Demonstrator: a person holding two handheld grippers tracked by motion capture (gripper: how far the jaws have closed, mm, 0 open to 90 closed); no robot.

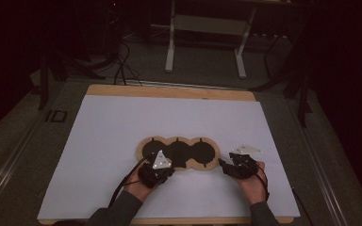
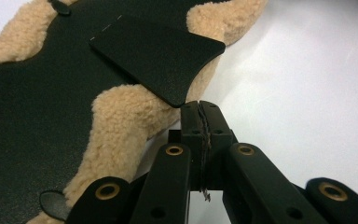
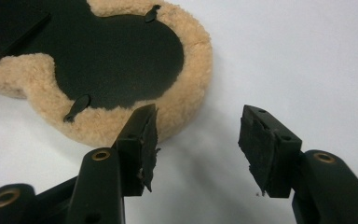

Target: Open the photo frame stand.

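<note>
On the tabletop point(image 1: 103, 141), the frame point(image 1: 177, 153) lies face down just ahead of your hands: three joined rounds of black backing rimmed in tan fleece. Your left tool point(image 2: 200, 112) has its jaws pressed together with nothing between them, the tips just at the corner of the black stand flap point(image 2: 156, 56) that overhangs the frame's near edge. Your right tool point(image 3: 196, 140) stands partly open and empty, just beside the frame's right end, one jaw close against the fleece.

The step looks like lifting that flap. Slide the closed left tips under its free corner rather than pushing at its edge, or the whole frame will likely skate across the smooth sheet. Steady the frame's right end with the right tool before you pry. Keep clear of the small turn clips point(image 3: 77, 107) on the backing.

No brand, label or writing can be read on the frame.
</note>
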